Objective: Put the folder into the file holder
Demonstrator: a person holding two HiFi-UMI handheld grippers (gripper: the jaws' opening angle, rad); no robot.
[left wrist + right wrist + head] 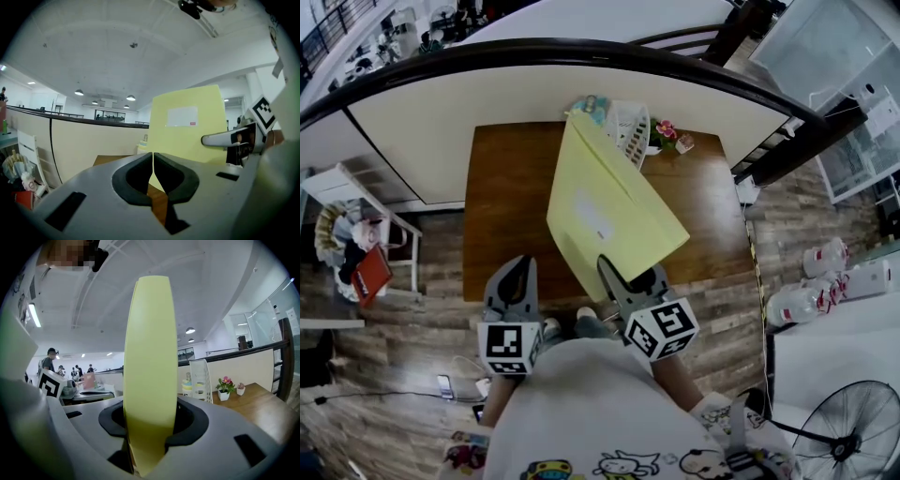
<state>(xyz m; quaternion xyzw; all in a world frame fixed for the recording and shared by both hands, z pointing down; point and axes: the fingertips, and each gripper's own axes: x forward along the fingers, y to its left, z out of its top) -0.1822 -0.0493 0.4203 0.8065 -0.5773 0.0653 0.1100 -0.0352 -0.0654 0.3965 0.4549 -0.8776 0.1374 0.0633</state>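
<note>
**Yellow folder pinched in the right hand-held gripper, near the file holder**

In the head view, the yellow folder (609, 202) fills the middle of the frame, raised over the brown wooden surface (506, 206) and tilted. Its lower edge is clamped by the right hand-held gripper (630, 275). In the right gripper view the folder shows edge-on, standing between the two black pads, which press on it from both sides. The folder's far corner reaches the upper middle of the head view, where the white mesh file holder (630, 127) stands at the far edge of the surface. Whether the two touch cannot be told. A small pot of pink flowers (662, 133) stands just right of the holder.

The left hand-held gripper (514, 281) sits at the lower left of the head view, at the near edge of the surface and apart from the folder. In the left gripper view its pads are pressed together with nothing between them, and the folder's face with a white label rises beyond them.
</note>
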